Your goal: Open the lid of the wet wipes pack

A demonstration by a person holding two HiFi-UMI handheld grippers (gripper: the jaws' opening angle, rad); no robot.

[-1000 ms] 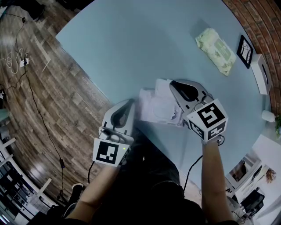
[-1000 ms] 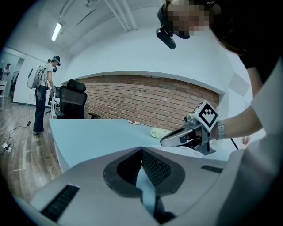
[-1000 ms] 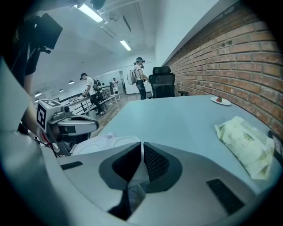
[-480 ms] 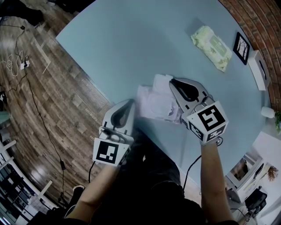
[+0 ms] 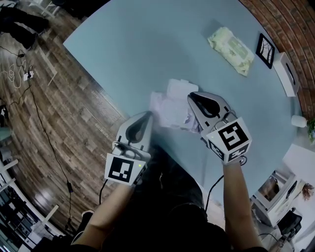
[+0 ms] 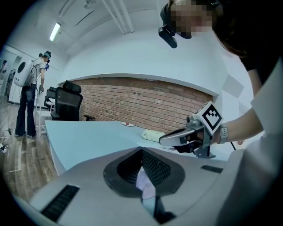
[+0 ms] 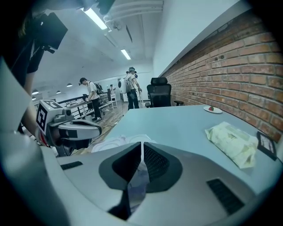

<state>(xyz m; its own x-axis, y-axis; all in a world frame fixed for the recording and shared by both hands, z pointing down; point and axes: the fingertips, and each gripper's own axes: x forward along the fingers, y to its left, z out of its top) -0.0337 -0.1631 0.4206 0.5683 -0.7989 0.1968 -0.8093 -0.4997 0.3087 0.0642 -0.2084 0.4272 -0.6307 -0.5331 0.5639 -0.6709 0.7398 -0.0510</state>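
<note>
The pack sits by the table's near edge. Its long axis runs roughly along that edge, from the left gripper to the right gripper. Each gripper's jaws are pinched together on a thin fold of the pack's film, one at either end. I can't make out the lid. Beyond, bare tabletop stretches to a green pack well apart, near the far side.

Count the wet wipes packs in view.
2. A white pack at the table's near edge; a green pack farther off, near the brick wall. None seems hidden.
</note>
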